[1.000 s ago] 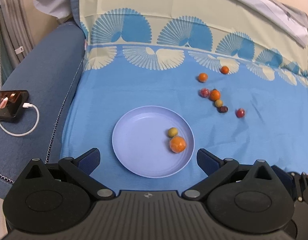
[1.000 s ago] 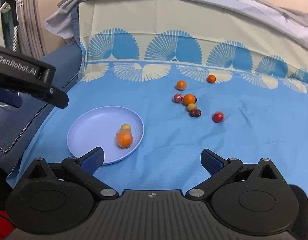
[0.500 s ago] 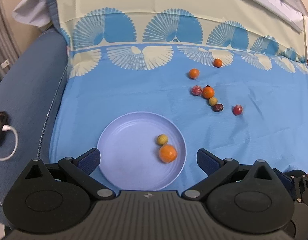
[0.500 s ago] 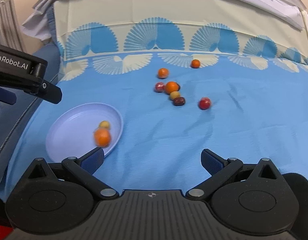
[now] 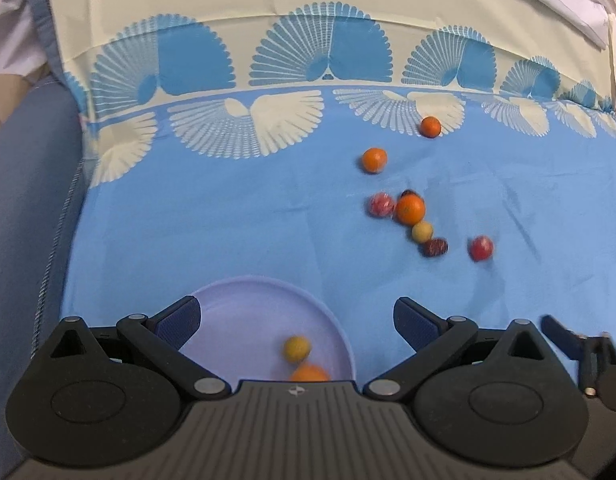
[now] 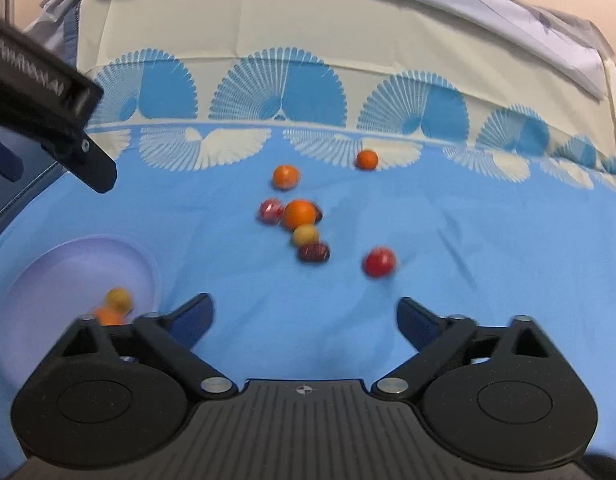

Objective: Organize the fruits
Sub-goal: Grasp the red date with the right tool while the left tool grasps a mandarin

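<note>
As both grippers have come closer to the loose fruits, your right gripper has just been closing a little with nothing between its jaws, the left gripper is wide open and empty, and only two fruits lie on the plate.

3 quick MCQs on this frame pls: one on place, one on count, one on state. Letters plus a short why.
1. Where does the plate lie in the right wrist view?
A. lower left
B. upper right
C. centre, among the loose fruit

2. How many fruits are in the plate?
A. none
B. two
C. five

3. What is between the fingers of the right gripper?
A. an orange, clamped
B. the plate's rim
C. nothing but bare cloth

Answers:
1. A: the lilac plate sits at the lower left, apart from the loose cluster on the blue cloth.
2. B: only a small yellow fruit and an orange fruit lie in it; the rest lie on the cloth.
3. C: the fingers stand wide apart with only cloth in the gap. The jaws have just been closing a little, with nothing between them.
</note>
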Motion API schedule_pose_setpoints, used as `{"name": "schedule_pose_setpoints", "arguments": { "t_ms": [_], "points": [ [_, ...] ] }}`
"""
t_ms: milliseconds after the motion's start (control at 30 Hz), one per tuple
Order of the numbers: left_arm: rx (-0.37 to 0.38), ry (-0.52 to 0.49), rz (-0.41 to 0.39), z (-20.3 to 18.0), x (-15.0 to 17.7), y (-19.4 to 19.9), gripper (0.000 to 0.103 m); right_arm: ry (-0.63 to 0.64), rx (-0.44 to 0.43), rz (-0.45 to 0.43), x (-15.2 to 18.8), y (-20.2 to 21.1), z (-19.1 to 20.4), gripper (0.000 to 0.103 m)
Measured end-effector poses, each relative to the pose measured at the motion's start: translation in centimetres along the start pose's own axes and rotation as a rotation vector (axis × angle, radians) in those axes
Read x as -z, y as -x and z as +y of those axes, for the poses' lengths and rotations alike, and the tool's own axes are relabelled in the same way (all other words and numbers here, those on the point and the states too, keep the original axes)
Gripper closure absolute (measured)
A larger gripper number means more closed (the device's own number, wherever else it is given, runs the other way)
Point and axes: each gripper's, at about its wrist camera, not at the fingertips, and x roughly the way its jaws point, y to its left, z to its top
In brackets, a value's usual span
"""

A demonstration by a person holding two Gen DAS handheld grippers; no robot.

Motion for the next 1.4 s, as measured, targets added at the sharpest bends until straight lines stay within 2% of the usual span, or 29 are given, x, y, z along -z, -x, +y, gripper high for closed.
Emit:
{"name": "schedule_pose_setpoints", "arguments": {
  "t_ms": [133, 267, 333, 400, 467, 533, 600, 733, 900, 967, 1000, 1033, 1100, 1133, 1233, 1333, 1400],
  "points": [
    [0.035, 0.018, 0.032, -1.1, -3.1, -3.1, 0.000, -0.059, -0.042, 0.028, -1.0, -4.7, -1.6, 0.034],
    [0.066, 0.006, 0.074, -3.1, -6.0, -6.9, 0.000, -0.052, -0.066, 0.053, -1.6, -8.8, -2.0, 0.041],
    [0.067, -0.012, 0.089, -4.2, -6.9, -8.7, 0.000, -0.030, -0.096, 0.075, -2.0, -10.9, -2.0, 0.049],
    [0.072, -0.029, 0.104, -5.3, -7.7, -10.7, 0.000, -0.018, -0.097, 0.078, -2.3, -12.5, -2.0, 0.050],
    [0.085, -0.022, 0.137, -6.2, -8.3, -12.7, 0.000, -0.021, -0.076, 0.099, -2.5, -13.8, -2.3, 0.071],
    [0.114, 0.002, 0.169, -6.8, -8.8, -14.5, 0.000, -0.024, -0.060, 0.092, -2.5, -13.7, -2.8, 0.070],
    [0.130, 0.036, 0.191, -7.4, -9.2, -16.0, 0.000, 0.015, 0.000, 0.089, -2.5, -13.0, -3.1, 0.071],
    [0.175, 0.106, 0.243, -8.6, -9.8, -18.5, 0.000, -0.046, -0.011, 0.113, -2.3, -13.4, -4.5, 0.070],
    [0.130, 0.155, 0.317, -9.7, -10.0, -21.9, 0.002, -0.042, -0.013, 0.104, -2.2, -13.6, -4.3, 0.070],
    [0.111, 0.168, 0.340, -9.7, -9.9, -22.6, 0.013, -0.048, -0.016, 0.102, -2.2, -13.5, -4.5, 0.070],
    [0.085, 0.170, 0.319, -9.6, -9.8, -22.2, 0.027, -0.050, -0.016, 0.100, -2.1, -13.4, -4.5, 0.070],
    [0.091, 0.170, 0.287, -9.5, -9.8, -21.5, 0.045, -0.052, -0.016, 0.098, -2.2, -13.3, -4.6, 0.070],
    [0.133, 0.174, 0.262, -8.7, -9.3, -20.2, 0.091, -0.063, -0.025, 0.085, -2.2, -13.1, -4.6, 0.070],
    [0.121, 0.180, 0.259, -8.3, -8.9, -19.7, 0.103, -0.065, -0.041, 0.070, -2.3, -12.8, -4.6, 0.070],
    [0.104, 0.196, 0.239, -6.0, -7.4, -17.9, 0.103, -0.033, -0.081, 0.035, -2.5, -12.1, -4.0, 0.070],
    [0.093, 0.194, 0.242, -4.3, -6.2, -16.7, 0.103, -0.005, -0.083, 0.043, -2.2, -11.8, -3.5, 0.070],
    [0.137, 0.219, 0.271, -3.2, -6.0, -16.8, 0.102, -0.001, -0.066, 0.061, -1.8, -11.8, -3.4, 0.070]
  ]
}}
